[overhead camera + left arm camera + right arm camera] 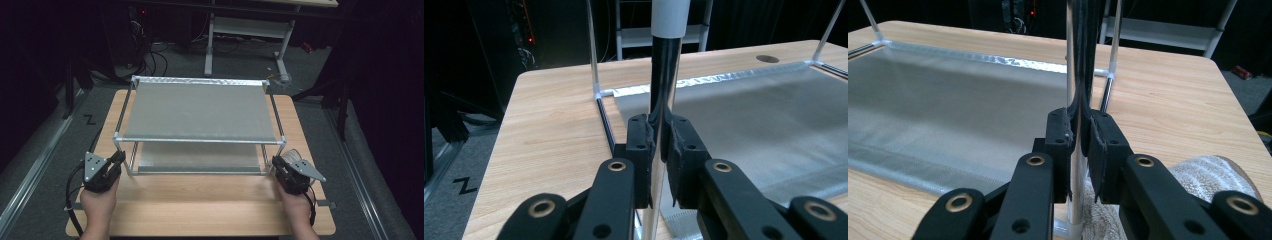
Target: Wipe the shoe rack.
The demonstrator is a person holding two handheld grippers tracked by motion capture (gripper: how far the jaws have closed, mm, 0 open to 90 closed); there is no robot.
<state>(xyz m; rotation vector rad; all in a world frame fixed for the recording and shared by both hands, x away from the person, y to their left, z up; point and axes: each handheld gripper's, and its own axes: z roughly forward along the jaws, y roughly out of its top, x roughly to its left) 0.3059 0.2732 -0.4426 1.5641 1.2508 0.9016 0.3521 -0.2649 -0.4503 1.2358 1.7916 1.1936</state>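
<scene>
At the centre of the high view, a two-tier metal rack (pixel 199 117) stands on a wooden table (pixel 200 205). The left gripper (pixel 116 161) is clamped on its near-left upright post (pixel 664 75); the right gripper (pixel 277 165) is clamped on its near-right post (pixel 1077 60).
</scene>
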